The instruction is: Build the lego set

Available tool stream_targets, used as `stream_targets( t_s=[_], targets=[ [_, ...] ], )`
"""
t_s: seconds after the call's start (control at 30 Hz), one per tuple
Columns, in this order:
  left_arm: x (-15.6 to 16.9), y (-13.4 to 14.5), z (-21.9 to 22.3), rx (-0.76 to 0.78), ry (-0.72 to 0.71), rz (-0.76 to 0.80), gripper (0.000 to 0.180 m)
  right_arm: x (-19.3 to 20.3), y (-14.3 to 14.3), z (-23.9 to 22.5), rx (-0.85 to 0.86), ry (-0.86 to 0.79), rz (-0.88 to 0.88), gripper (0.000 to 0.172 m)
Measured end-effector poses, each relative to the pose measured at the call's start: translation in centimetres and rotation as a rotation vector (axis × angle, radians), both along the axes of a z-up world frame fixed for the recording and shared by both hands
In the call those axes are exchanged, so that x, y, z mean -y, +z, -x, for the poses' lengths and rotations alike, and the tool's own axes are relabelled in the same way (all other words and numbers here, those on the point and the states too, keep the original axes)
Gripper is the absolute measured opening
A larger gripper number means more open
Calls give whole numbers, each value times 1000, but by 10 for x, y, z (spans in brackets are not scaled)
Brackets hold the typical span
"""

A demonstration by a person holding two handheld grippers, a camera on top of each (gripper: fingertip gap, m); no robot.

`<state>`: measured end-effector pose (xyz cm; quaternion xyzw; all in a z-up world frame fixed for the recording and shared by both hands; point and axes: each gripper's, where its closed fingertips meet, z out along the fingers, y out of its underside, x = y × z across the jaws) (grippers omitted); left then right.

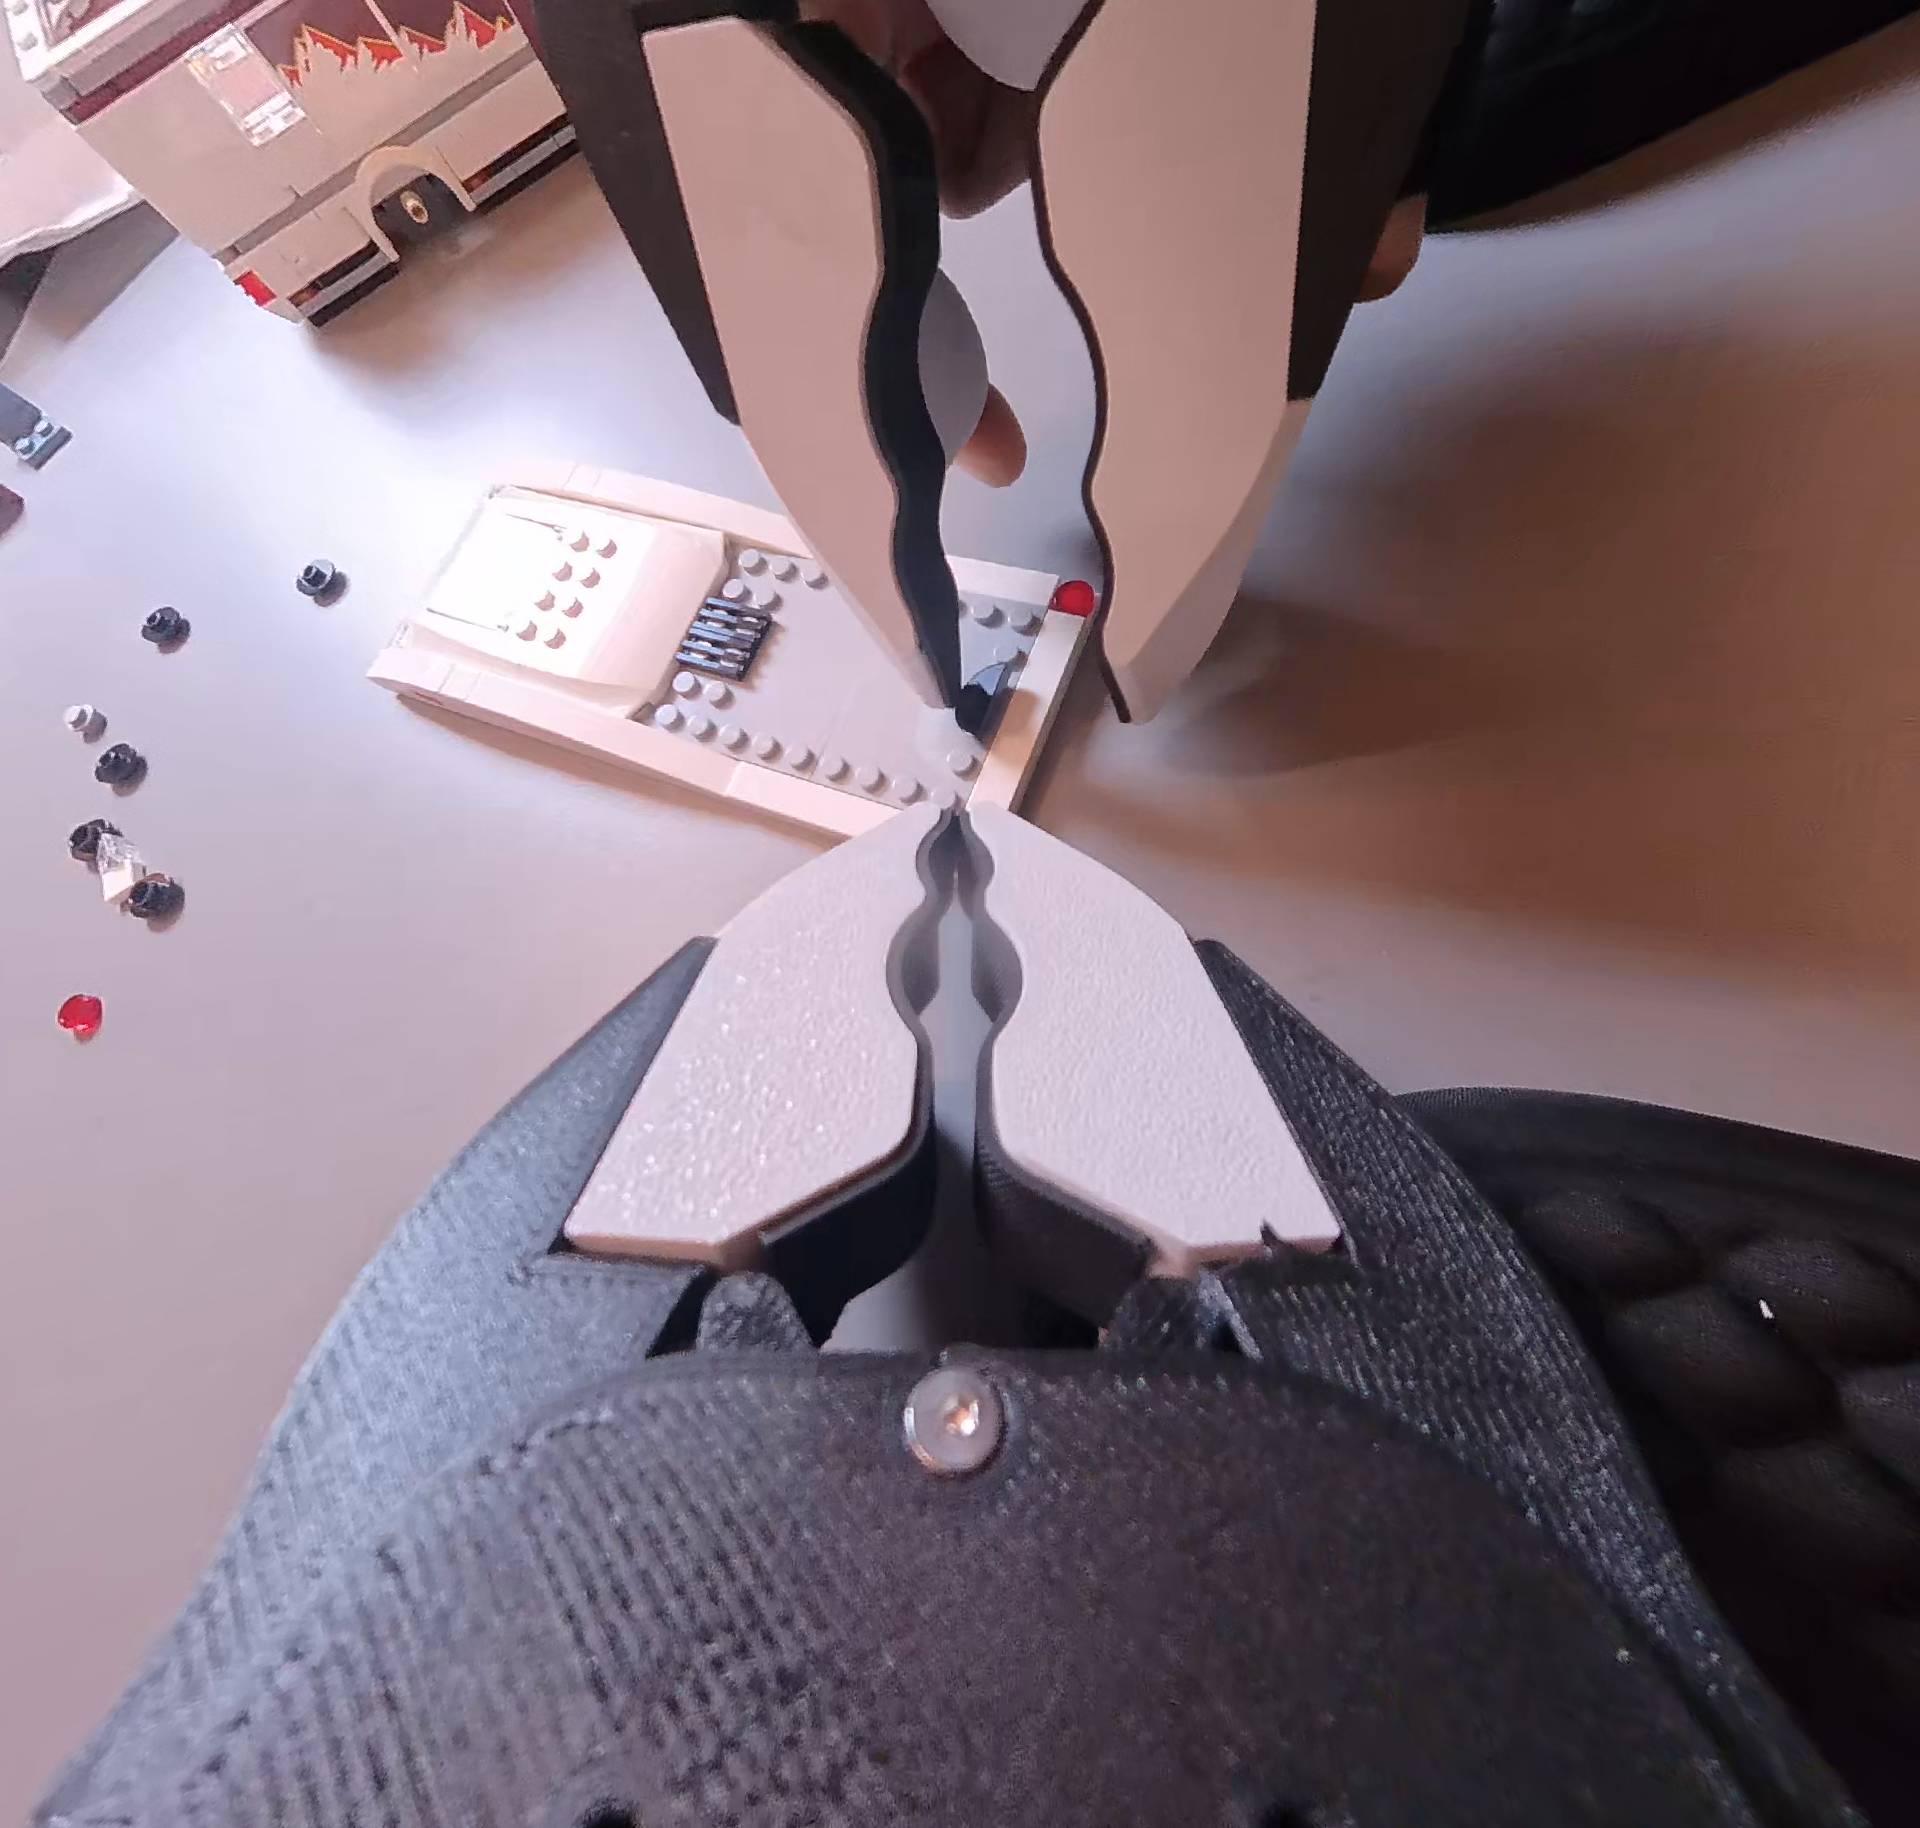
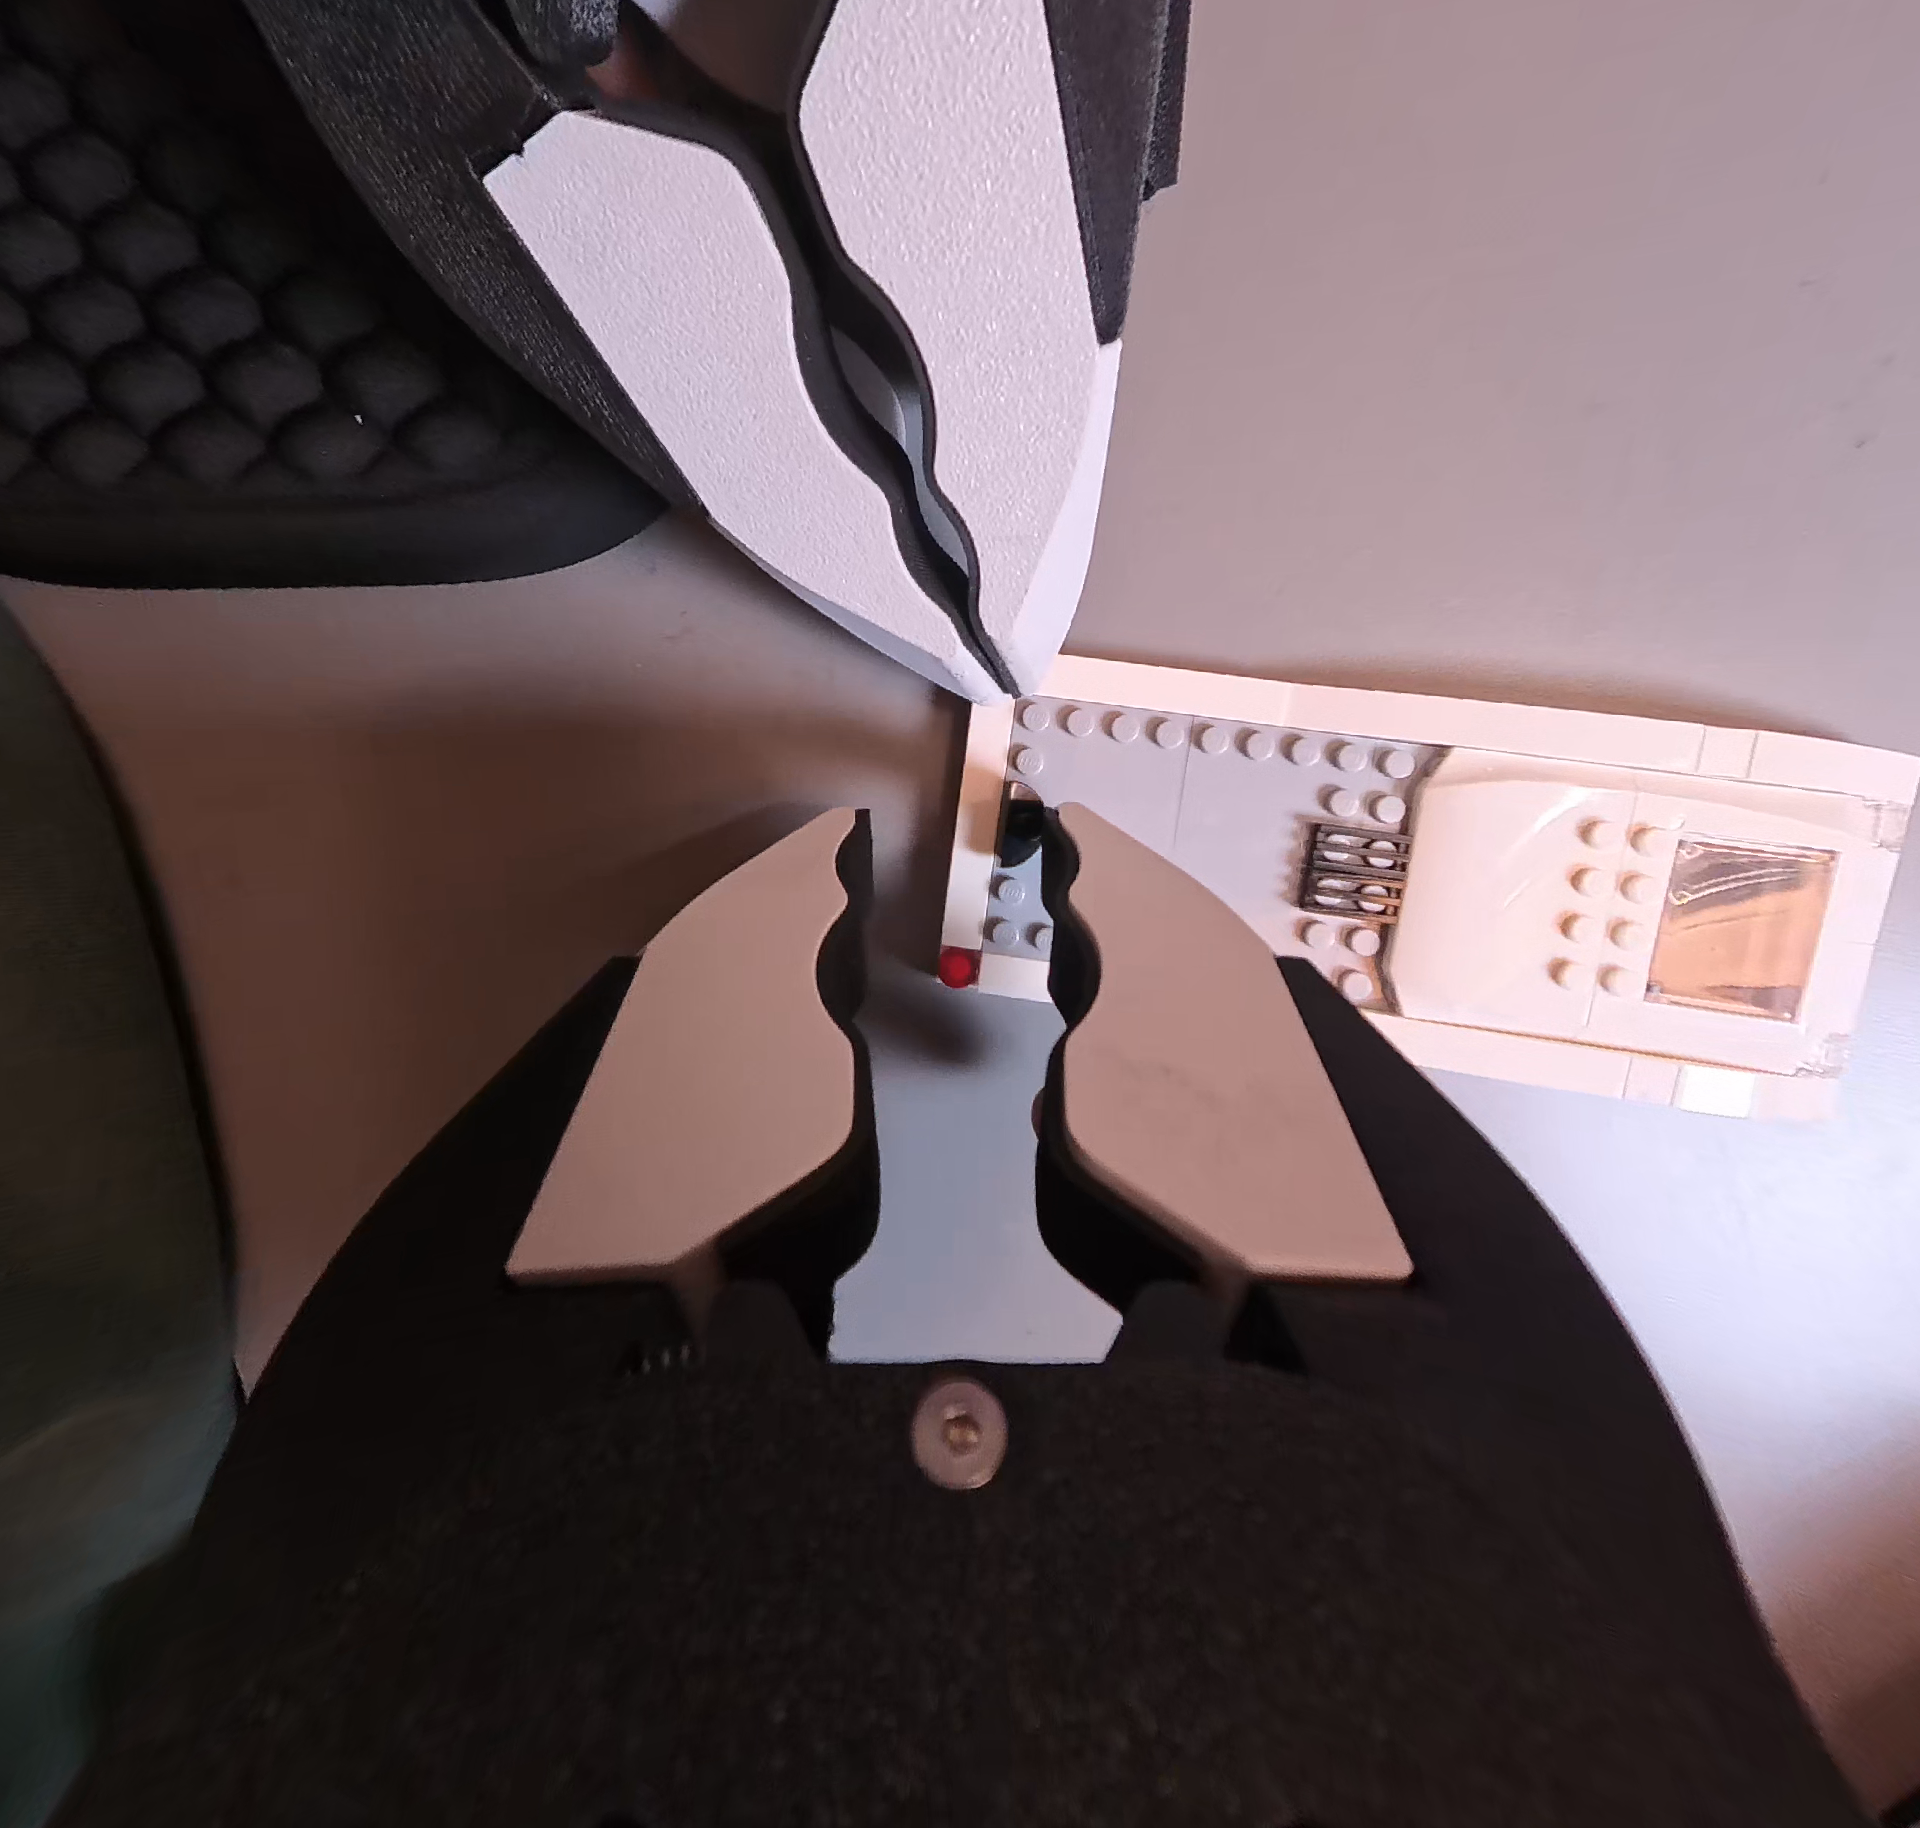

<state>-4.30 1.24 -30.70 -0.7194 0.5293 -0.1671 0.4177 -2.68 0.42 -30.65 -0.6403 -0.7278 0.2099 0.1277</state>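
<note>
A: Item one, left gripper (image 1: 954, 822)?

B: Its two fingers are meeting at the tips with nothing between them. The tips are sitting at the near corner of the white and grey brick panel (image 1: 790, 729), which is lying flat on the grey table (image 1: 312, 1155).

A: Item two, right gripper (image 2: 961, 822)?

B: Its jaws are standing apart and gripping nothing. One finger (image 2: 1143, 999) is reaching over the panel's grey studded plate; the other is hanging over bare table beside the panel's short end. A small black piece (image 2: 1023, 828) is sitting on the panel just beside the tip of the finger over the plate; whether they are touching, cannot tell.

A: Panel fittings?

B: A red round stud (image 2: 958, 968) at one corner, a dark grille tile (image 2: 1351, 869) near the middle, a white sloped section (image 2: 1558, 895) beyond it.

A: Surroundings?

B: Loose black round pieces (image 1: 156, 625) and a red translucent piece (image 1: 80, 1015) are lying scattered on the table. A cream and dark red brick-built vehicle (image 1: 291, 105) is standing well apart at the far edge. A black quilted cushion (image 2: 208, 324) is lying beside the left gripper.
</note>
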Motion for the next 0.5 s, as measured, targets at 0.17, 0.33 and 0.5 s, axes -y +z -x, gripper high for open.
stream_targets(
  t_s=[0.17,0.33,0.5],
  targets=[
    [0,0,0,0,0,-2,0,1,2,0,-9,-8,11,32],
    [0,0,0,-1,0,-3,0,1,2,-1,-12,-13,11,32],
    [0,0,0,-4,1,-15,0,1,1,-1,-19,-20,17,32]
  ],
)
